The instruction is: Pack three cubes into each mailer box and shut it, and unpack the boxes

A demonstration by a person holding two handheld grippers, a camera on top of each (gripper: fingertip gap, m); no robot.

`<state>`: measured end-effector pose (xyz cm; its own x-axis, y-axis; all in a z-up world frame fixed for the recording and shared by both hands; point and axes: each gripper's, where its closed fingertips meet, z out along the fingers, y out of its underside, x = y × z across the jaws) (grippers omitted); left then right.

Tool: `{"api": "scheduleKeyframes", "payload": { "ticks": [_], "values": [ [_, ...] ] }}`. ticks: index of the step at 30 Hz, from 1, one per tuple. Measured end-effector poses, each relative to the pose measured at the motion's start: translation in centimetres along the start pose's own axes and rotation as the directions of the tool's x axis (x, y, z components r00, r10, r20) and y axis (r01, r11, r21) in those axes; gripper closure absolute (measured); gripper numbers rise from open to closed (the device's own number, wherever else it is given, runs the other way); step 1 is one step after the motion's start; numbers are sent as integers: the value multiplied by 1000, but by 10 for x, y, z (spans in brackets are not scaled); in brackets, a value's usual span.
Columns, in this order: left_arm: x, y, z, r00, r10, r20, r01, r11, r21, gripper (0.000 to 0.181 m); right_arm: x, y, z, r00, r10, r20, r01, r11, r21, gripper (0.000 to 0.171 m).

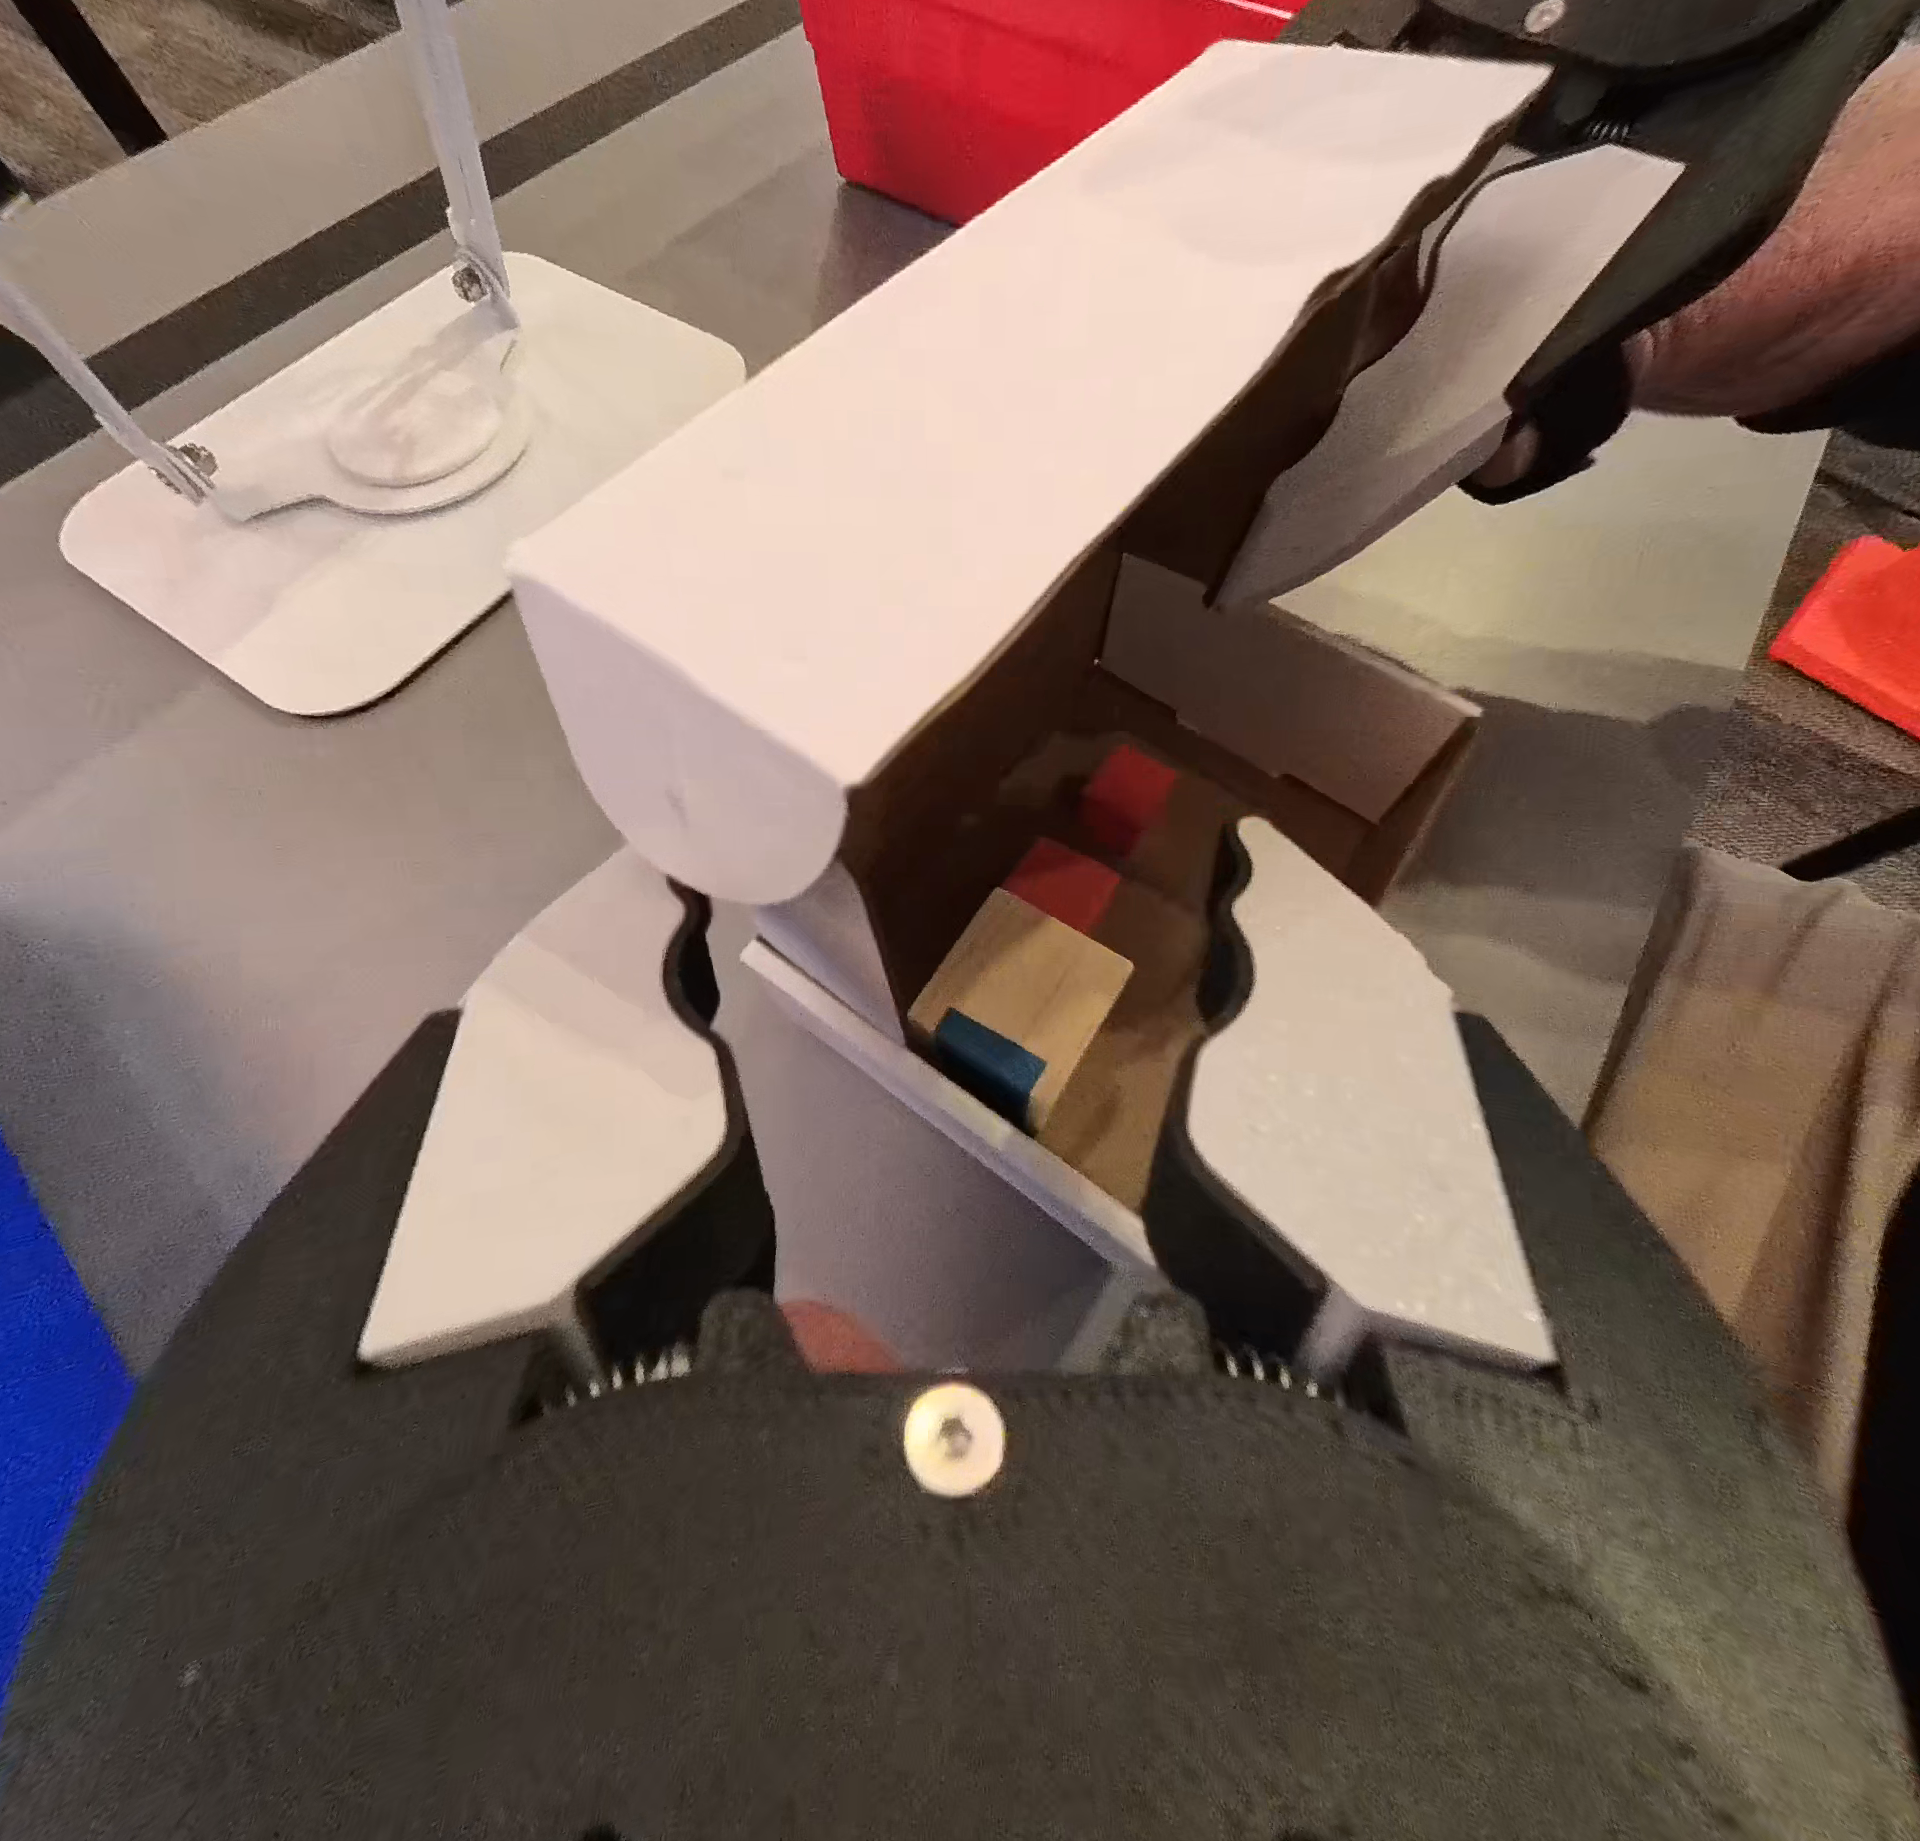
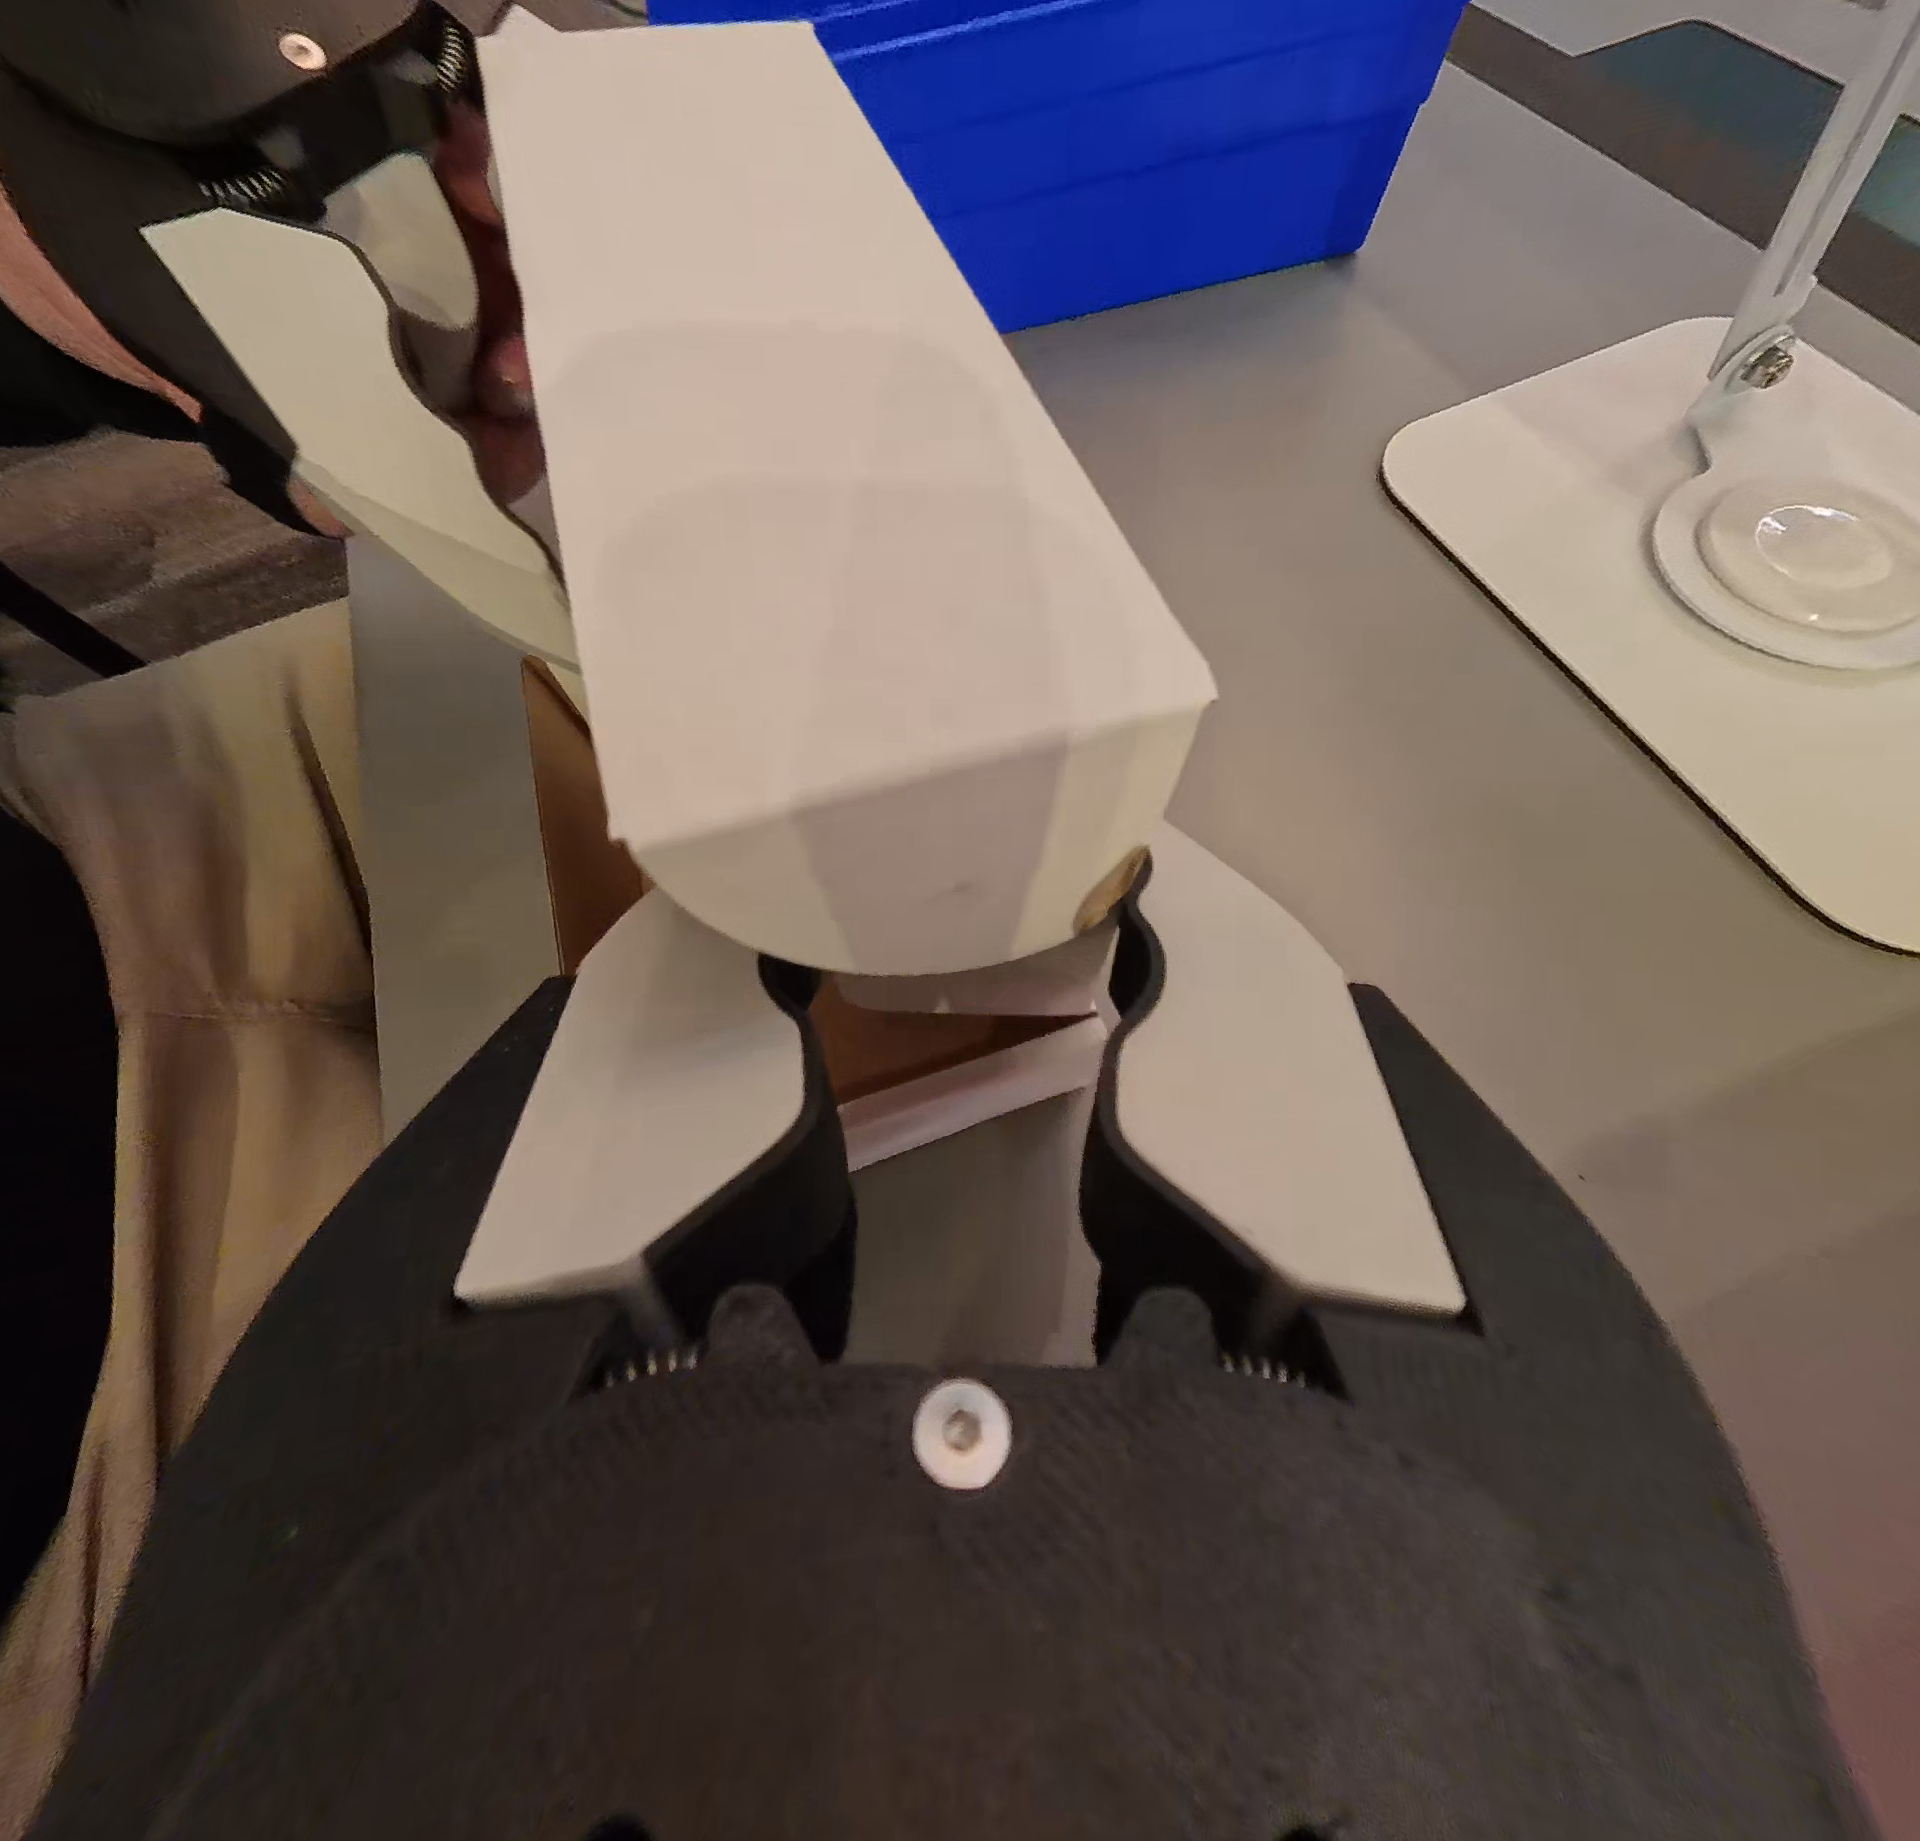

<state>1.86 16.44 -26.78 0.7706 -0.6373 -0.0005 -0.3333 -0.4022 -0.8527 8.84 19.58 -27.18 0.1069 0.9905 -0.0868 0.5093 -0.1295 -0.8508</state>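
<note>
A white mailer box [image 1: 1299, 711] stands on the grey table with its lid [image 1: 935, 441] half raised. Inside I see two red cubes [image 1: 1127, 789] and a wooden cube [image 1: 1029, 970] with a blue face. My left gripper [image 1: 961, 887] is open; its fingers straddle the near end of the box, just under the lid's rounded side flap. My right gripper [image 2: 961, 950] is open at the other end of the box, its fingers either side of the end wall below the lid [image 2: 810, 492]. One of its fingers [image 1: 1455, 357] shows at the lid's far end in the left wrist view.
A red bin [image 1: 987, 56] stands behind the box, a blue bin [image 2: 1091, 129] on the opposite side. A white stand base [image 1: 364, 503] lies on the table and shows in the right wrist view too [image 2: 1714, 586]. A flat red piece [image 1: 1860, 638] lies at the right edge.
</note>
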Motion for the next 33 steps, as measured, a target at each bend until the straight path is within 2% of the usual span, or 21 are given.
{"api": "scheduleKeyframes", "payload": {
  "ticks": [5,10,16,21,27,33],
  "values": [
    [8,14,-7,1000,3,9,-3,1000,-28,93,-5,5,-2,1000,-18,1,18,999,-36,117],
    [11,17,-13,999,41,6,-41,999,-35,97,-12,11,-2,991,-128,-29,125,988,-96,116],
    [13,27,-13,996,89,-9,-89,993,-78,101,-16,19,-1,964,-265,-37,254,950,-183,115],
    [14,40,-15,995,99,-26,-102,986,-129,102,-20,38,3,934,-356,-9,338,892,-300,105],
    [7,44,-27,994,113,-2,-112,984,-140,99,-25,37,-3,945,-323,44,321,898,-301,97],
    [1,32,-45,989,145,18,-142,982,-126,97,-38,32,-21,958,-264,112,286,913,-292,90]
  ]
}}
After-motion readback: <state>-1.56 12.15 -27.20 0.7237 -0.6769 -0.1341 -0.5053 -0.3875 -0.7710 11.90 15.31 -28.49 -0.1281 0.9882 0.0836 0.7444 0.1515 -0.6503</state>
